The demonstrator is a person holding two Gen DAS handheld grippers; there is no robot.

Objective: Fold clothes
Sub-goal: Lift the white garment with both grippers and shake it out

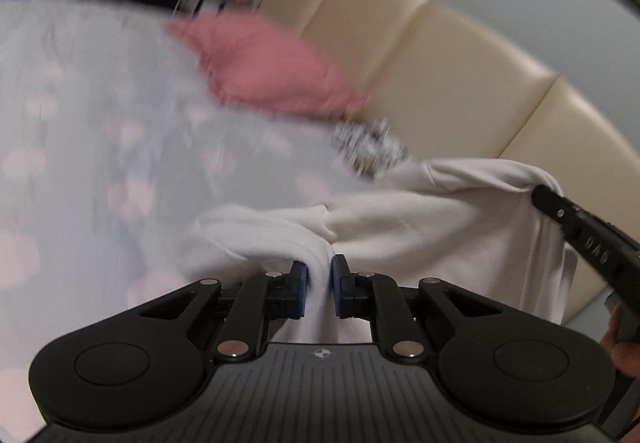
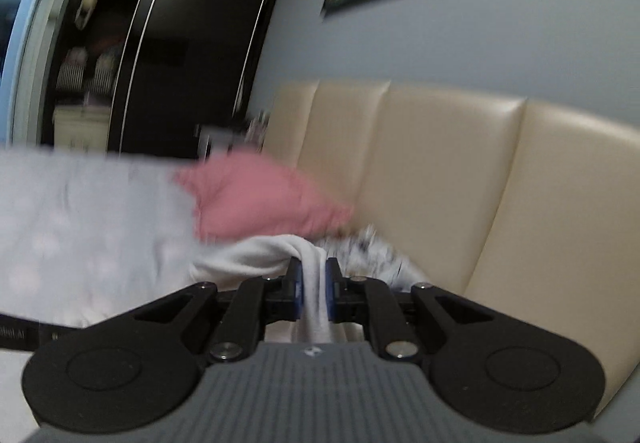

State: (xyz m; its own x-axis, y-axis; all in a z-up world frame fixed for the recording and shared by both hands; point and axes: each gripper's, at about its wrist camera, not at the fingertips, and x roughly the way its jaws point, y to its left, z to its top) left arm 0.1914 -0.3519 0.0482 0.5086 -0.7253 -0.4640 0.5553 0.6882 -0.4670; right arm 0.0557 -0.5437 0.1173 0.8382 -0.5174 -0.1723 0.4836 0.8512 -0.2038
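**White garment lifted, no fold made yet**

While both grippers pinch it, the white garment (image 1: pixel 420 227) hangs mid-frame: left gripper (image 1: pixel 319 275) clamped on bunched cloth, right gripper (image 2: pixel 311 279) likewise. Folding seems barely begun; the pink cloth (image 1: pixel 264 71) lies untouched upper left.

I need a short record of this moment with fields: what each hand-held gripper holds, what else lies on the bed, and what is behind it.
left hand-held gripper: shut on the white garment
right hand-held gripper: shut on the same white garment, at another edge
garment state: lifted and stretched between the two grippers, not yet folded
bed cover: pale, with pink spots
other items: pink cloth; black-and-white patterned cloth
background: cream padded headboard; dark wardrobe
image quality: motion blur, fine detail unclear
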